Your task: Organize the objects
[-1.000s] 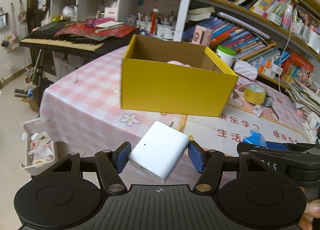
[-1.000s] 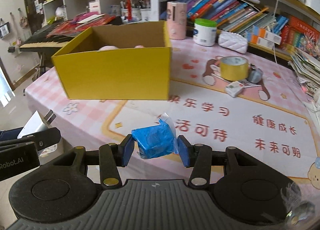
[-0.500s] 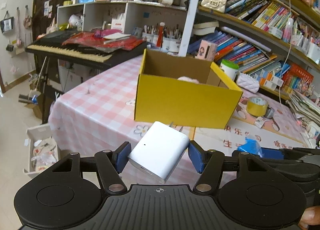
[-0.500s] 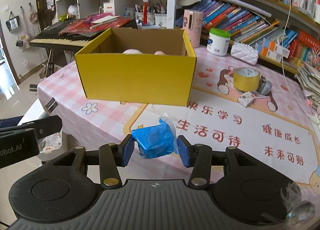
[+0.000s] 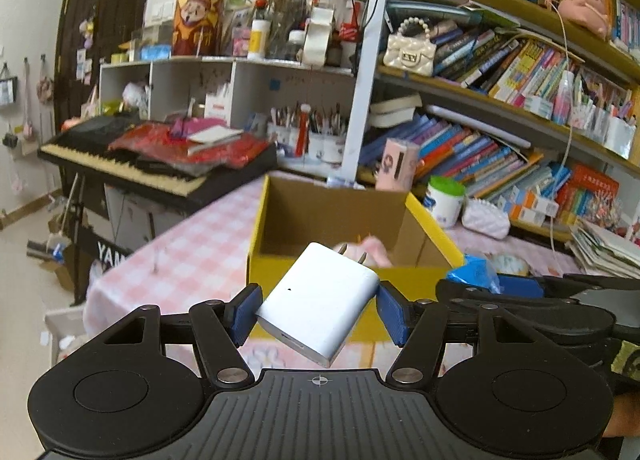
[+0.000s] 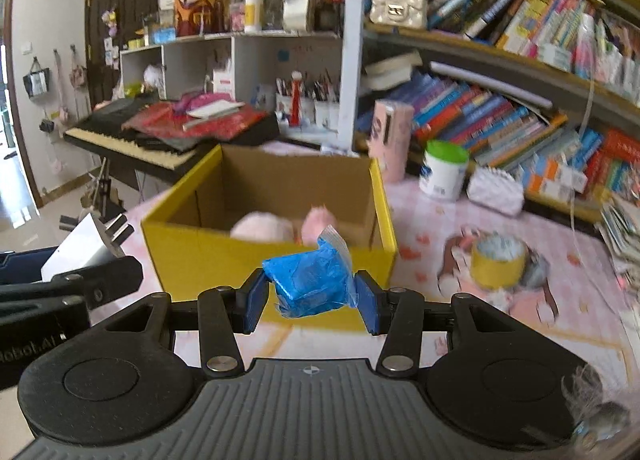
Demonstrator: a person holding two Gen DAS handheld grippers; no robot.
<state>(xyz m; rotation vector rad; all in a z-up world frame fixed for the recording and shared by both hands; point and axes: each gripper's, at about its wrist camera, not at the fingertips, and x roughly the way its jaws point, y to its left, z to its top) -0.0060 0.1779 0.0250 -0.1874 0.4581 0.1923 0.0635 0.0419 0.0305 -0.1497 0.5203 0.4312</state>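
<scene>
charger [image 5: 318, 302], blue packet [image 6: 310, 280] raised | yellow box [image 6: 200, 248] interior now visible

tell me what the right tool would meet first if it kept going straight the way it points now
Probably the near yellow wall of the open cardboard box, which stands right ahead of the right tool and its blue packet. Depth is unclear, so it might clear the rim.

One yellow box [image 6: 272, 260], one charger [image 5: 320, 304], one blue packet [image 6: 310, 280], one tape roll [image 6: 498, 264].
</scene>
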